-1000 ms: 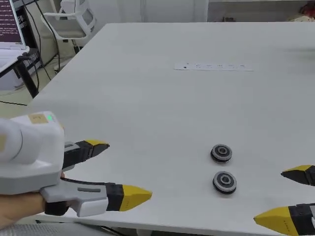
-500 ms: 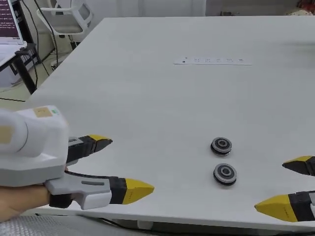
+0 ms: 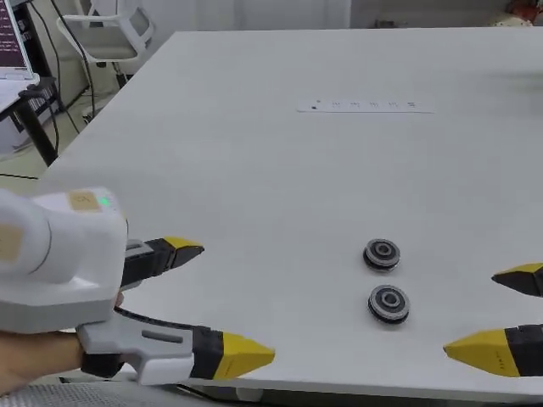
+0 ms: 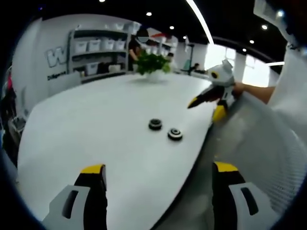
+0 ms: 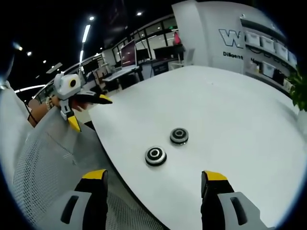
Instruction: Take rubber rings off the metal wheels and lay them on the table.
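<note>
1. Two metal wheels lie flat on the worktop (image 3: 280, 178). The near wheel (image 3: 389, 303) sits by the front edge, and the far wheel (image 3: 382, 254) lies just beyond the near wheel, apart from it.
2. Each wheel carries a dark outer band, which I judge to be its rubber ring (image 3: 372, 307). Neither ring is off yet.
3. The left hand-held gripper (image 3: 233, 301) hovers well to the left of the near wheel, released, jaws spread wide and empty.
4. The right hand-held gripper (image 3: 472, 312) hangs near the right of the near wheel, likewise released and holding nothing.
5. The step in hand looks like the approach. One hand-held gripper should clamp the near wheel by its metal body to steady it. The other should pinch only the band at one spot and roll it over the rim, not drag the whole wheel.
6. The task names no tray or bin. A freed ring goes straight onto bare worktop left of the near wheel.
</note>
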Motion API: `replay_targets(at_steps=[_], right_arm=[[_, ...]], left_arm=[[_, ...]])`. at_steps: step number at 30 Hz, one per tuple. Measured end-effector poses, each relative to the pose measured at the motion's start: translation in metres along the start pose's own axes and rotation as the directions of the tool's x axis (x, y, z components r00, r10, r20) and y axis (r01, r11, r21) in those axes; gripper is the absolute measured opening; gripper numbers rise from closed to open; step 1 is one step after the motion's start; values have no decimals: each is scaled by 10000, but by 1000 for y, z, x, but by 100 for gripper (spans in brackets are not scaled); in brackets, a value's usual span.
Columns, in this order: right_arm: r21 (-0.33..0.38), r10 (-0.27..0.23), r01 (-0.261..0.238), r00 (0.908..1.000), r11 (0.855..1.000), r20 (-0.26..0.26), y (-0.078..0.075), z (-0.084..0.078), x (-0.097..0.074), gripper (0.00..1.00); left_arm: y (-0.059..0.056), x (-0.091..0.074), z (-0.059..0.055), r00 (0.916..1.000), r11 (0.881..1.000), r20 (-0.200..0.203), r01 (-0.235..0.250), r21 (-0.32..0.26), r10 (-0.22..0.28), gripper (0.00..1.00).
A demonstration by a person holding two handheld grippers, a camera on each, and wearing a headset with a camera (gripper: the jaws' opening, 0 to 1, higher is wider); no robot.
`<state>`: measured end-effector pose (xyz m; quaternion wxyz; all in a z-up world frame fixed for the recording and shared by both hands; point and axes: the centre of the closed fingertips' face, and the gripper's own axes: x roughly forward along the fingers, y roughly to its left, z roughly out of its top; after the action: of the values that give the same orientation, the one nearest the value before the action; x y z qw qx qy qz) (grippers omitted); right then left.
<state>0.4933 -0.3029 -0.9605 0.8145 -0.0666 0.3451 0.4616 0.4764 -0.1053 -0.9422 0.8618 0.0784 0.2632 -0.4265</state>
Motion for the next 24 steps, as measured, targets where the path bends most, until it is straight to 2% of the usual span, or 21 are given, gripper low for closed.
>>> replay_targets(at_steps=[4, 8, 10, 18, 24], right_arm=[[-81, 106, -106, 9999, 9999, 48, 0, 2, -1, 79], [-25, 130, -130, 9999, 9999, 111, -4, 3, -3, 80], [44, 97, -97, 9998, 9999, 173, -7, 3, -4, 79], [270, 82, -95, 9989, 9996, 463, -8, 6, -7, 79], [324, 89, -104, 9990, 9994, 443, -6, 2, -7, 79]], left_arm=[[4, -1, 1, 9999, 9998, -47, -144, 120, 145, 93], [10, -4, 8, 9991, 9996, 339, -243, -146, 248, 93], [10, -5, 10, 9987, 9996, 458, -219, -162, 226, 93], [11, -8, 12, 9983, 9994, 495, -315, -142, 321, 93], [11, -8, 16, 9977, 9994, 608, -307, -151, 315, 92]])
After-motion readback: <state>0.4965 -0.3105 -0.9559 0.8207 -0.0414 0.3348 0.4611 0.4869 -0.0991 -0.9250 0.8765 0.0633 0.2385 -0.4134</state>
